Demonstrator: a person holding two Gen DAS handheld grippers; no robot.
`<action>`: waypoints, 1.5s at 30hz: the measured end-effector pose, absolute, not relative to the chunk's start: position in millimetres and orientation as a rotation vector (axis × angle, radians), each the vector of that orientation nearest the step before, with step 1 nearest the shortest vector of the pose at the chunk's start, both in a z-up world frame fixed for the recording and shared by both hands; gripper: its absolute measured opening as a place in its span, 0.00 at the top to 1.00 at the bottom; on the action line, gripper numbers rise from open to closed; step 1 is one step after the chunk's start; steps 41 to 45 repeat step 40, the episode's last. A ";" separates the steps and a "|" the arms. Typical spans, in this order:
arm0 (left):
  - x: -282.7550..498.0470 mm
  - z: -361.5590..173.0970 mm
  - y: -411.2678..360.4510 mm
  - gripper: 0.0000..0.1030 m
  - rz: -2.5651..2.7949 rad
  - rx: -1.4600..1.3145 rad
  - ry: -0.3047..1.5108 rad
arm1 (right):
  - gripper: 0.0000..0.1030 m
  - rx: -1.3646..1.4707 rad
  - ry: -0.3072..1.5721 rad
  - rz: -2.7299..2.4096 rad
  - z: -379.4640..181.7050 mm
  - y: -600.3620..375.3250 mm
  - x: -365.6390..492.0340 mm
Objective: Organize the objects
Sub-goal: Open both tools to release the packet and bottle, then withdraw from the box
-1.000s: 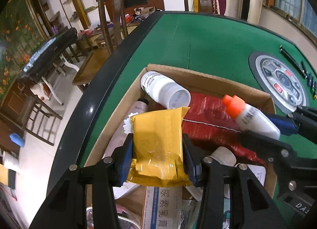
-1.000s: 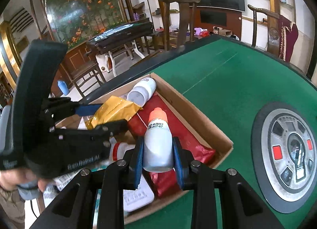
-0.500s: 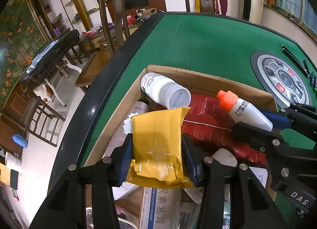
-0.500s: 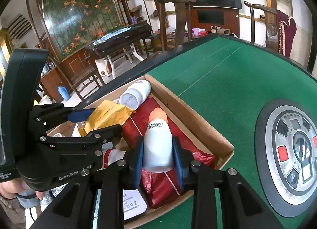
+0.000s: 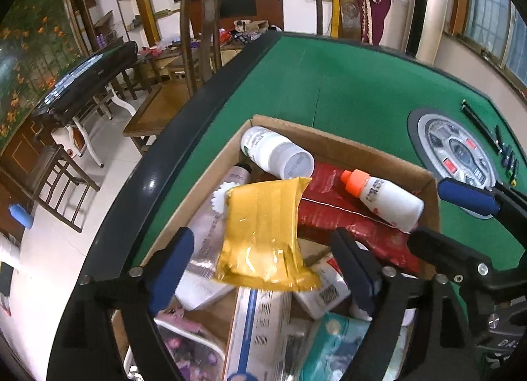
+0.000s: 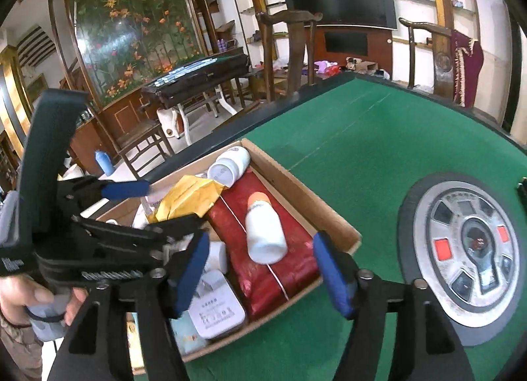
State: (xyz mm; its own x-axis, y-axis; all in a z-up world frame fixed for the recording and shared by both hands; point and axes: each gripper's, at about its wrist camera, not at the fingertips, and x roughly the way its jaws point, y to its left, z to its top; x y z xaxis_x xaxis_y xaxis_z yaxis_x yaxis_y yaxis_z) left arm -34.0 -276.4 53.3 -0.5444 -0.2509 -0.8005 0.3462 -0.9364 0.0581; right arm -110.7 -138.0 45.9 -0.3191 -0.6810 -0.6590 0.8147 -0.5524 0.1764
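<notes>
An open cardboard box (image 5: 329, 140) (image 6: 296, 190) sits on the green table, full of small goods. My left gripper (image 5: 263, 269) (image 6: 154, 206) hangs over the box's near-left part with its jaws opening. A yellow foil packet (image 5: 263, 232) (image 6: 191, 196) lies loose between the pads, touching neither. My right gripper (image 6: 263, 269) (image 5: 454, 222) is over the box's right end, its jaws also opening. The white bottle with an orange cap (image 6: 265, 232) (image 5: 385, 199) lies free on a red packet (image 6: 290, 269) (image 5: 346, 226), between the right pads.
A white jar (image 5: 276, 153) (image 6: 230, 166) lies in the box's far corner and a white charger (image 6: 217, 311) at its near end. A round control panel (image 6: 474, 242) (image 5: 457, 153) is set in the felt to the right. Wooden chairs (image 5: 201, 28) stand past the table edge.
Both grippers have opened wide. The yellow packet has dropped from the left pads and the orange-capped bottle from the right pads onto the red packet.
</notes>
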 end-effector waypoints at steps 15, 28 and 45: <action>53.8 75.2 -240.1 0.00 -2.509 1.119 0.171 | 0.00 0.878 0.254 -2.003 51.9 -82.9 -47.2; 110.3 78.2 -213.0 0.00 -2.422 0.944 0.078 | 0.00 0.893 0.209 -1.979 40.3 -65.1 -11.7; 123.2 65.9 -216.3 0.00 -2.417 0.984 0.158 | 0.00 0.906 0.158 -1.993 36.8 -59.0 0.5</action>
